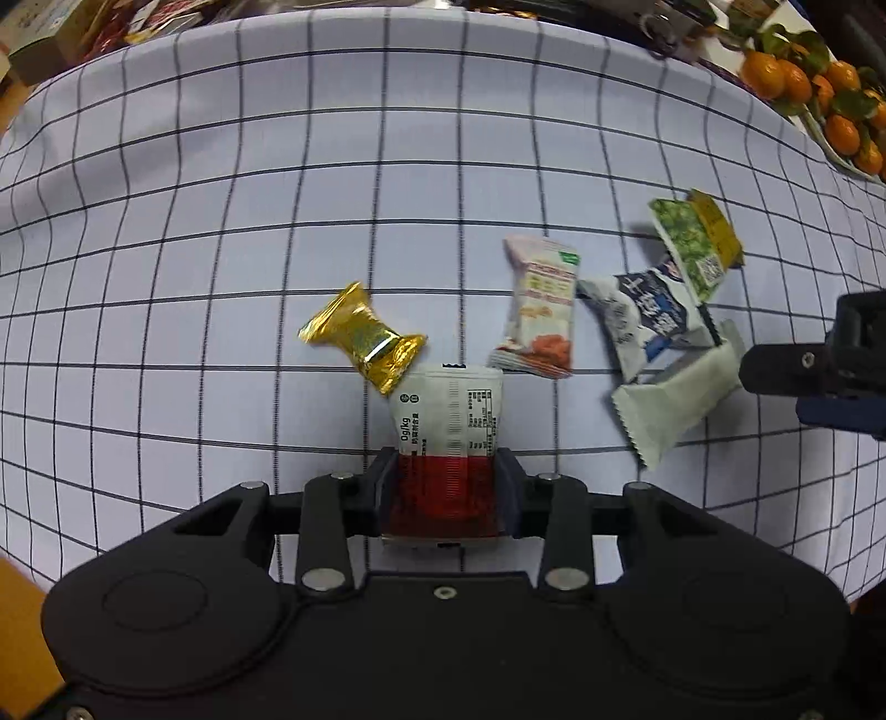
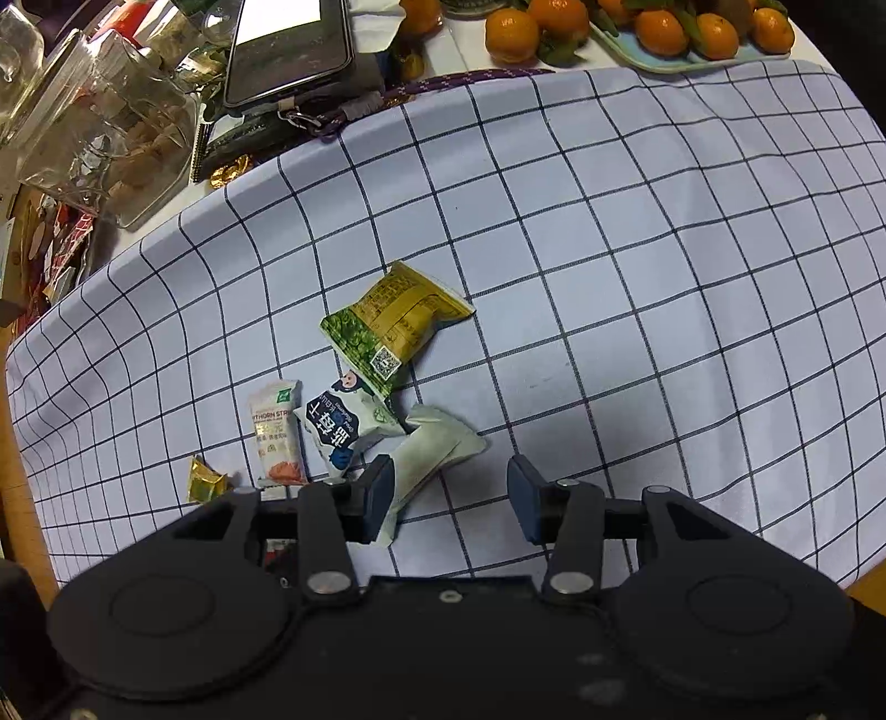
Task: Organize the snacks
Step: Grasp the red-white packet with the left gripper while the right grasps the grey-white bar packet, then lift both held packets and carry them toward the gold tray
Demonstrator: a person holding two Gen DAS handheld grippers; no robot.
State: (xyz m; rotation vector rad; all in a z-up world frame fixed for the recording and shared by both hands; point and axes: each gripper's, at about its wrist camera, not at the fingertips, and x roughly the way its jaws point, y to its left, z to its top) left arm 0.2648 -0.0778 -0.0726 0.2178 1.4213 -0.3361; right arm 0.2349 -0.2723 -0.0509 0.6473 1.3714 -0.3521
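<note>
My left gripper (image 1: 447, 487) is shut on a white-and-red snack packet (image 1: 447, 421) and holds it above the checked cloth. A gold candy (image 1: 362, 338) lies just beyond it. To the right lie a hawthorn strip pack (image 1: 540, 307), a dark blue-and-white pack (image 1: 645, 315), a green-and-yellow pack (image 1: 695, 243) and a plain white pack (image 1: 673, 396). My right gripper (image 2: 451, 495) is open and empty, low over the cloth, its left finger over the plain white pack (image 2: 437, 448). The green-and-yellow pack (image 2: 390, 321), blue-and-white pack (image 2: 338, 423), hawthorn pack (image 2: 277, 432) and gold candy (image 2: 205, 479) lie beyond and to its left.
The checked cloth (image 2: 637, 249) covers the table. A tray of oranges (image 2: 686, 33) stands at the far right, also in the left wrist view (image 1: 819, 88). A phone (image 2: 288, 50), glass jars (image 2: 105, 127) and clutter line the far left edge. The right gripper shows at the left view's right edge (image 1: 819, 365).
</note>
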